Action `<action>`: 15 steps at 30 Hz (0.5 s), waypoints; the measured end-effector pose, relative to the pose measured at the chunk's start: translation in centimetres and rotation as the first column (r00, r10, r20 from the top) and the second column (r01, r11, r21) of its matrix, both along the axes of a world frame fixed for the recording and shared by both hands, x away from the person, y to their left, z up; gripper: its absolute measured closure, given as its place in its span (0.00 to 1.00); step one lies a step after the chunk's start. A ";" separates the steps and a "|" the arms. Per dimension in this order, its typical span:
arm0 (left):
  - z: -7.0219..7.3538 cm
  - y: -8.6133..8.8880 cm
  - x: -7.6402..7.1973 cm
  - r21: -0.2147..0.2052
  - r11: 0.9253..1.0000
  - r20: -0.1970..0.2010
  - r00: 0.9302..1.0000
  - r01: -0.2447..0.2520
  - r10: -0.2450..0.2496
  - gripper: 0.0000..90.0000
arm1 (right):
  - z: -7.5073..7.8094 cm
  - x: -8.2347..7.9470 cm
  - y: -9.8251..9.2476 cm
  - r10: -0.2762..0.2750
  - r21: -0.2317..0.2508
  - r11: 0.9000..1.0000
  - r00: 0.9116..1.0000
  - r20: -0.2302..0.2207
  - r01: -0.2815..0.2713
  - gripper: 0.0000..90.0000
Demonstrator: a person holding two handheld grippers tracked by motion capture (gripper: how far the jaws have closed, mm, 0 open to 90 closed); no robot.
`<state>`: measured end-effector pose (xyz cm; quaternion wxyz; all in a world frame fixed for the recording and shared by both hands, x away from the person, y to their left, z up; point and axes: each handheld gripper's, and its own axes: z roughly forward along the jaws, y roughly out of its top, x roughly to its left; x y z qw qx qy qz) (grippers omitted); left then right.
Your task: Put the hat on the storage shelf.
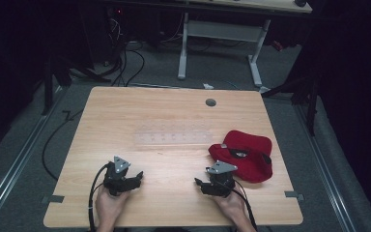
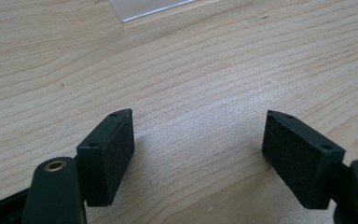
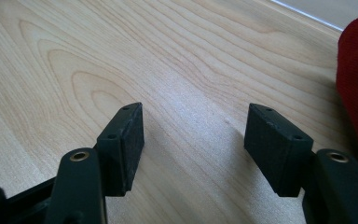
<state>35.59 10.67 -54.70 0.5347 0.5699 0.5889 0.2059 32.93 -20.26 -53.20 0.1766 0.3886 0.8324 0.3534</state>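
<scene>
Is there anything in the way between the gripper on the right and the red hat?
Nothing visible is in the way. The right gripper rests on the wooden table with its jaws open and empty, and the red hat lies just beyond it, toward the table's right edge. Bare wood lies between them, and the gripper's jaws point away from the hat.

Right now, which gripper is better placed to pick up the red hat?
Probably the right gripper: it rests just beside the red hat, jaws open and empty. The left gripper, also open, sits across the table.
</scene>
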 end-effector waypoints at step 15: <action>0.0 0.0 0.0 0.000 1.000 0.000 1.000 -0.001 0.001 0.28 | 0.0 0.0 0.2 0.016 -0.008 1.000 1.000 -0.007 -0.016 0.34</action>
